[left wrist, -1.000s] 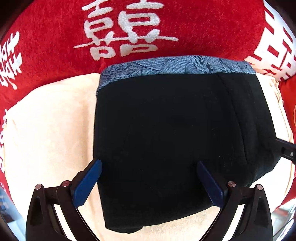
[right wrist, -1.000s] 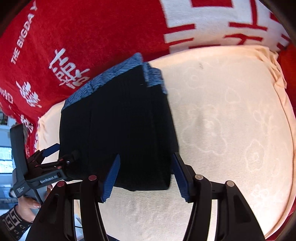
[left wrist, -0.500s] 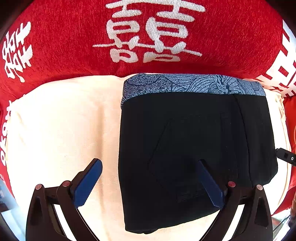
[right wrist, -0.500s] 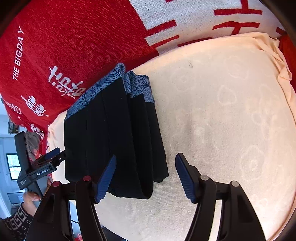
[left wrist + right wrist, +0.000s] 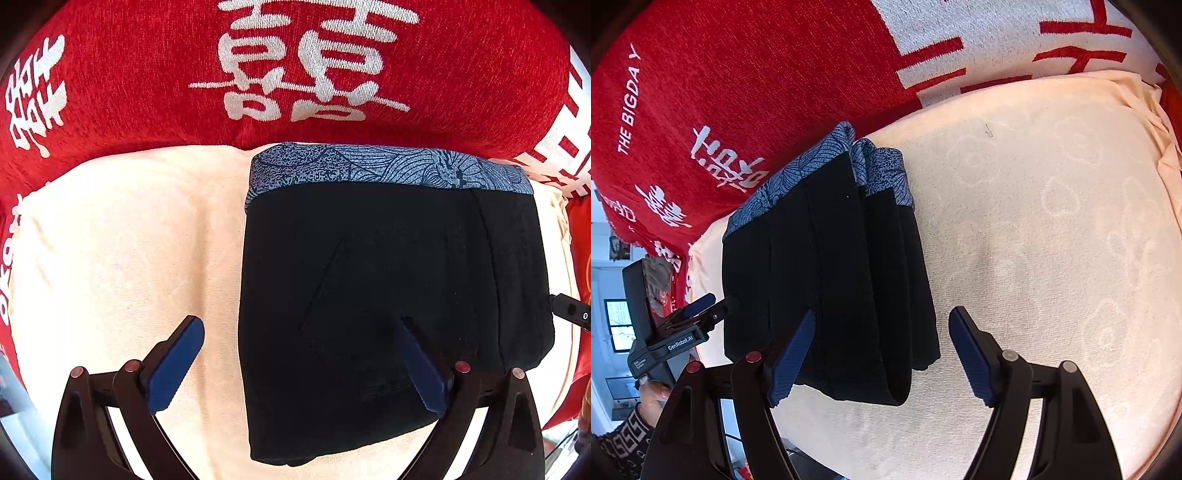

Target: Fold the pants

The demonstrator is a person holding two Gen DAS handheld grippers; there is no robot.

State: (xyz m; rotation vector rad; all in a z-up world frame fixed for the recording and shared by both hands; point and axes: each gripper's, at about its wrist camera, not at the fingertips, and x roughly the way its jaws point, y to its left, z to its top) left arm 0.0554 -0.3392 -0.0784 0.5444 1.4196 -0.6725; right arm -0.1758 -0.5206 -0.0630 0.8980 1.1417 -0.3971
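Observation:
The black pants (image 5: 388,302) lie folded into a compact stack on the cream seat cushion (image 5: 122,251), with their blue patterned waistband (image 5: 369,166) at the far edge against the red backrest. In the right wrist view the folded pants (image 5: 842,280) show several stacked layers. My left gripper (image 5: 303,362) is open and empty, above the stack's near left edge. My right gripper (image 5: 882,354) is open and empty over the stack's near right corner. The left gripper also shows in the right wrist view (image 5: 701,310), beside the stack's left side.
A red cover with white characters (image 5: 310,66) drapes the backrest behind the cushion. A wide stretch of cream cushion (image 5: 1052,240) lies to the right of the pants. The cushion's front edge is just below both grippers.
Both grippers have pulled back and away from the folded pants. The left view shifted left, so more cushion shows. The pants have stayed put.

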